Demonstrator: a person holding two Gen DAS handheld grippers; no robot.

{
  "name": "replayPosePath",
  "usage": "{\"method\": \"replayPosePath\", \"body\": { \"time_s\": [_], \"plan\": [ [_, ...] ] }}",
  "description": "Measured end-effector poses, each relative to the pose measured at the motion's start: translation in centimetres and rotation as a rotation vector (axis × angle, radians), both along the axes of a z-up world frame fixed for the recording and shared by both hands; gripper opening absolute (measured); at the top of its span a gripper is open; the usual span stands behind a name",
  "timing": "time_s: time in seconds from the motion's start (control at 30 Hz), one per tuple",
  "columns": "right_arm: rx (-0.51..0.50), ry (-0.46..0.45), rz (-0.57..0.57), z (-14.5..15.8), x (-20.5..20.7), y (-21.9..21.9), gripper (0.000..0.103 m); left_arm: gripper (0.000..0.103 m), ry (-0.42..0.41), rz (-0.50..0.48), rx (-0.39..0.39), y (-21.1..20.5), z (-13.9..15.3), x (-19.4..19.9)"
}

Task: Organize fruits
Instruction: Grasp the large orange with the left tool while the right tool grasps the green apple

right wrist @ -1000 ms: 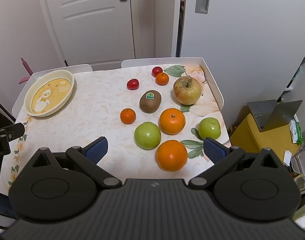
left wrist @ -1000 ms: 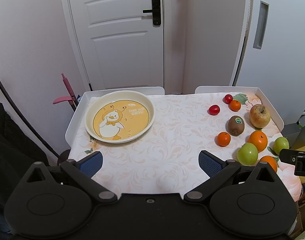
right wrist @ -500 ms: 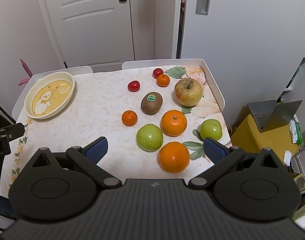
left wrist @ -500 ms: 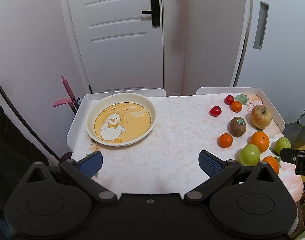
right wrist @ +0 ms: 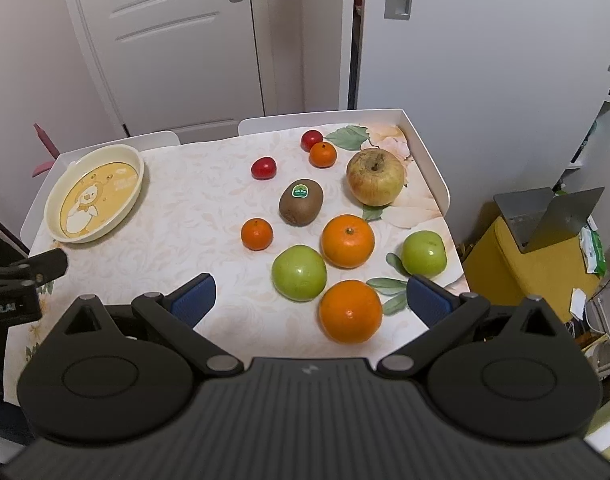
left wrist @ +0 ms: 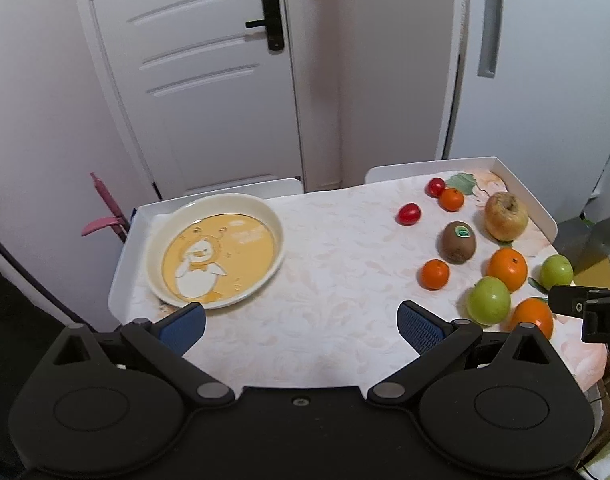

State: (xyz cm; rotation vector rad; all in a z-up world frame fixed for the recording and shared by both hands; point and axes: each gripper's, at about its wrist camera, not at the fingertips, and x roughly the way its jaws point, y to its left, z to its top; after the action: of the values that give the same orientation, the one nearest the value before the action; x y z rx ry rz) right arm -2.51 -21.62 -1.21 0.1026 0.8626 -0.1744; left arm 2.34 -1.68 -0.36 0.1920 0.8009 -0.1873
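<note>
- Fingers point(left wrist: 419, 322) of the left gripper point(left wrist: 301, 322) stand wide apart over bare cloth on the worktop point(left wrist: 337, 280), with nothing between them.
- Fingers point(right wrist: 425, 300) of the right gripper point(right wrist: 309, 298) are also spread apart, holding nothing; they hover above the near end of the fruit, with an orange point(right wrist: 350, 311) and a green apple point(right wrist: 299, 267) lying between them in this view.
- On the left side of the worktop sits a cream plate point(left wrist: 265, 216) with a yellow duck picture, holding no fruit.
- All the fruit lies on the right side, well apart from the plate.
- A second orange point(right wrist: 347, 241) sits just behind the green apple, and a smaller green apple point(right wrist: 424, 254) lies near the right edge.
- A kiwi point(right wrist: 301, 201) with a green sticker rests in the middle, and a small tangerine point(right wrist: 257, 234) lies to its left.
- A yellowish apple point(right wrist: 375, 177) sits toward the far right.
- Two red tomatoes point(right wrist: 263, 167) point(right wrist: 312, 140) and another small tangerine point(right wrist: 323, 154) lie farthest back; the rear tomato touches that tangerine.
</note>
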Motion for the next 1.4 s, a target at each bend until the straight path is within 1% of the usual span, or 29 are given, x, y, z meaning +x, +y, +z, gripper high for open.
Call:
{"method": "replayPosePath", "body": {
  "time_s": [0.17,0.33,0.53,0.73,0.93,1.1,1.17,1.27,1.33,1.4],
  "plan": [
    [-0.012,-0.029,0.017,-0.2,0.2,-2.6,0.103,0.103,0.006,-0.042,-0.002,-2.3,-0.8,-0.4],
    [-0.045,-0.037,0.079,-0.9,0.7,-5.9,0.103,0.103,0.018,-0.031,-0.023,-5.6,-1.9,-1.0],
    [-0.056,-0.025,0.167,-2.8,1.9,-10.5,0.103,0.103,0.039,-0.026,-0.038,-10.3,-3.8,-1.9],
    [-0.084,-0.011,0.253,-5.0,3.1,-13.8,0.103,0.103,0.06,-0.02,-0.065,-14.7,-5.9,-2.6],
    [-0.058,0.001,0.372,-7.2,4.6,-15.8,0.103,0.103,0.071,-0.039,-0.077,-18.8,-7.8,-2.8],
    [-0.076,0.001,0.44,-8.6,5.9,-16.5,0.103,0.1,0.094,-0.025,-0.077,-20.9,-9.7,-2.6],
    [-0.086,0.0,0.458,-9.0,6.2,-16.7,0.1,0.096,0.1,-0.019,-0.078,-21.4,-10.3,-2.6],
    [-0.077,0.01,0.49,-9.7,6.6,-16.8,0.094,0.094,0.109,-0.003,-0.081,-21.9,-11.1,-2.4],
    [-0.075,0.018,0.509,-10.3,6.8,-16.7,0.092,0.09,0.115,0.005,-0.092,-22.2,-11.4,-2.2],
    [-0.07,0.025,0.527,-10.8,7.0,-16.6,0.088,0.089,0.114,0.007,-0.092,-22.5,-11.8,-1.9]
  ]
}}
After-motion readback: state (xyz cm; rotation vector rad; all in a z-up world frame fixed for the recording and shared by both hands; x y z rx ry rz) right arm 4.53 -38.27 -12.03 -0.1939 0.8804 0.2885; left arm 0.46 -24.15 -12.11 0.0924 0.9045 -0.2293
